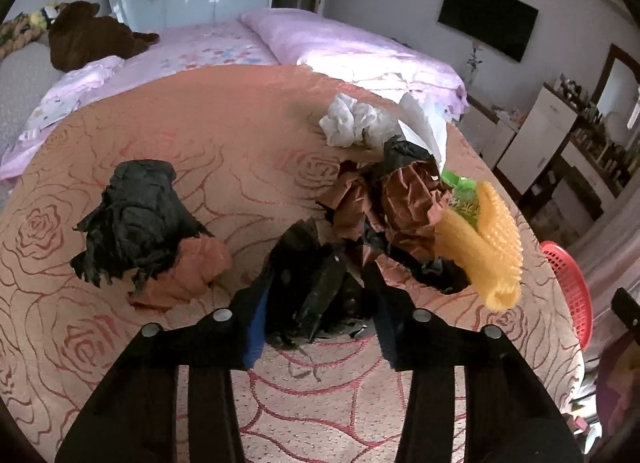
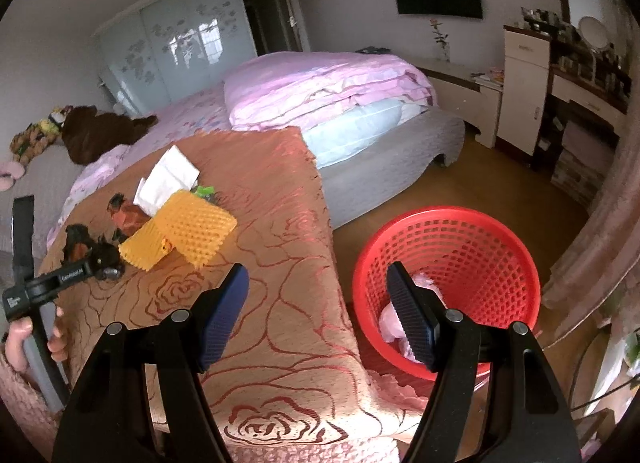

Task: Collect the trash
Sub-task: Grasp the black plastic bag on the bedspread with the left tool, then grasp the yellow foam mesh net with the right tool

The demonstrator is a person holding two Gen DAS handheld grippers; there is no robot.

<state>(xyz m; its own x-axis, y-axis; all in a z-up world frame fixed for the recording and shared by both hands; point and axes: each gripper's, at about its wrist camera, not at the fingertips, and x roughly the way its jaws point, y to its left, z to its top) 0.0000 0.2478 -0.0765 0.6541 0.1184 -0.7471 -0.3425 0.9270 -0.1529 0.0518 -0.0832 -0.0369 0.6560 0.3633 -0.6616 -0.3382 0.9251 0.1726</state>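
1. Left wrist view: left gripper (image 1: 320, 295) has its blue-padded jaws closed against a crumpled black paper wad (image 1: 316, 287), one pad on each side, so it grips that wad on the peach rose-patterned bedspread (image 1: 200, 135).
2. Towards the bedspread's left edge lies a second crumpled black-and-orange paper lump (image 1: 140, 223), apart from the gripped wad.
3. Just beyond the gripped wad sits a brown-and-black crumpled paper heap (image 1: 396, 207), touching a yellow foam mesh fruit sleeve (image 1: 484, 251) near the right edge.
4. A white crumpled tissue ball (image 1: 352, 123) and a flat white paper sheet (image 1: 424, 123) lie near the far edge, by the folded pink quilt (image 1: 360, 47).
5. A red plastic lattice basket (image 1: 568, 287) shows past the right edge.
6. Right wrist view: right gripper (image 2: 318, 303) hangs with its jaws wide apart and nothing between them, over the bedspread's (image 2: 280, 199) right edge.
7. The red basket (image 2: 480, 231) stands on the wooden floor (image 2: 460, 183) just beside that edge, with pale pink crumpled scraps (image 2: 392, 319) inside.
8. The yellow sleeve (image 2: 180, 231) lies near the left edge, with the white sheet (image 2: 168, 175) behind it.
9. The left gripper's body (image 2: 60, 275) reaches in from the left, a hand (image 2: 20, 339) on its grey handle.
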